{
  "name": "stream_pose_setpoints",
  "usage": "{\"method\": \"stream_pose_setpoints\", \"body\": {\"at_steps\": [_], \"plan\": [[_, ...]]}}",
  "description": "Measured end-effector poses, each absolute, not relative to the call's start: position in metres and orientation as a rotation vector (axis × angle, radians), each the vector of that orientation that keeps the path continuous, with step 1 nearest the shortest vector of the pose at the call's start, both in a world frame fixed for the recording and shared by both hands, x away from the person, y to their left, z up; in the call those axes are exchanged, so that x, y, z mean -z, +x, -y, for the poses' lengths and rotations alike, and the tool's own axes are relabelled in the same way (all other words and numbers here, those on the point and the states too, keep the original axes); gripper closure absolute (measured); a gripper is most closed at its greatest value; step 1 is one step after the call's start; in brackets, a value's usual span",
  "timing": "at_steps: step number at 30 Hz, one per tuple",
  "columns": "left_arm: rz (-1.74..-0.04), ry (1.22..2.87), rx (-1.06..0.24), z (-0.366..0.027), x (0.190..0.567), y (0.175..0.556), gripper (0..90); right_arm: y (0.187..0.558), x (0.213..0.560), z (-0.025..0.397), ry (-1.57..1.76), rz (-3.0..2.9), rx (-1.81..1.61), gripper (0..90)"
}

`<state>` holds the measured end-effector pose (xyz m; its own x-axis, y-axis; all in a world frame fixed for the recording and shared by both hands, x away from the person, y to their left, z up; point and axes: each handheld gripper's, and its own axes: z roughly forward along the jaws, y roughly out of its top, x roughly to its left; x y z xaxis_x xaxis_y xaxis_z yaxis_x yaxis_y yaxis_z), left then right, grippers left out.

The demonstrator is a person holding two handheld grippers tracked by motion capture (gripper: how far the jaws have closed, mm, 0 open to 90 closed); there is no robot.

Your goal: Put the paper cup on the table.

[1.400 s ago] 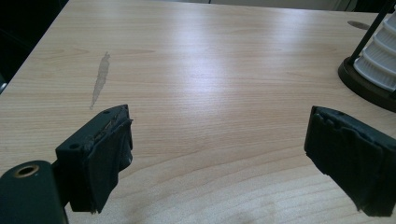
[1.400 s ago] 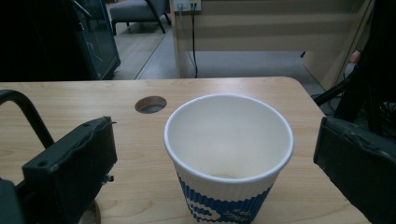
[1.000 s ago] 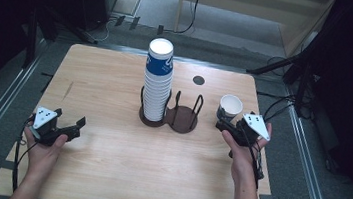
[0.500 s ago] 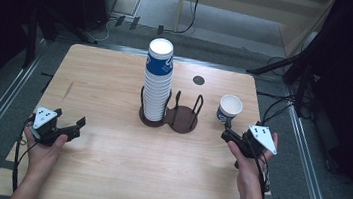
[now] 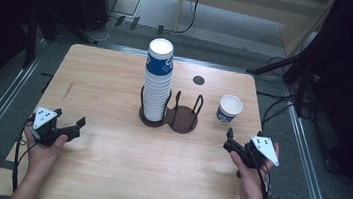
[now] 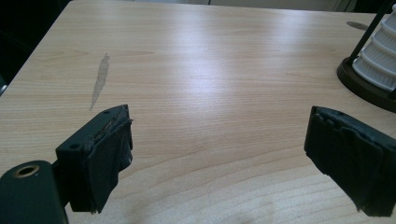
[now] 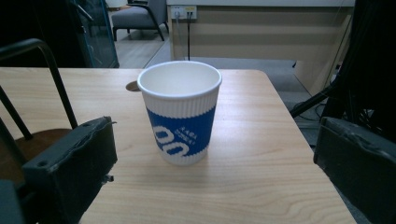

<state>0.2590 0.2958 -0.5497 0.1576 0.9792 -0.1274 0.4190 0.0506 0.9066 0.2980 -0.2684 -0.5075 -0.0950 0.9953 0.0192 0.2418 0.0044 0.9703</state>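
The single paper cup (image 7: 180,112) stands upright at the desk's (image 5: 106,172) right, just beyond the spread, empty right claw (image 5: 230,142). A clumsy approach could tip it.

The wooden table (image 5: 106,172) carries a dark cup holder (image 5: 182,120), a single paper cup (image 5: 228,109) and perhaps a smear (image 6: 99,79).

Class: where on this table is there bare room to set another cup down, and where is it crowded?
Free: the table left of the cup stack, and the front strip between the left gripper and right gripper. Crowded: around the holder and single cup.
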Motion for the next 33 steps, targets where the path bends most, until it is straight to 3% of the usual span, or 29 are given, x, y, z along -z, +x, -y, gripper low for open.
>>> {"method": "stream_pose_setpoints", "body": {"at_steps": [15, 33], "plan": [[-1.403, 1.525, -0.774, -0.295, 0.55, 0.259, 8.5, 0.277, 0.54, 0.287, 1.373, -1.468, -1.163, 0.0], [-1.409, 1.528, -0.765, -0.295, 0.55, 0.26, 8.4, 0.27, 0.544, 0.29, 1.385, -1.504, -1.138, 0.0]]}}
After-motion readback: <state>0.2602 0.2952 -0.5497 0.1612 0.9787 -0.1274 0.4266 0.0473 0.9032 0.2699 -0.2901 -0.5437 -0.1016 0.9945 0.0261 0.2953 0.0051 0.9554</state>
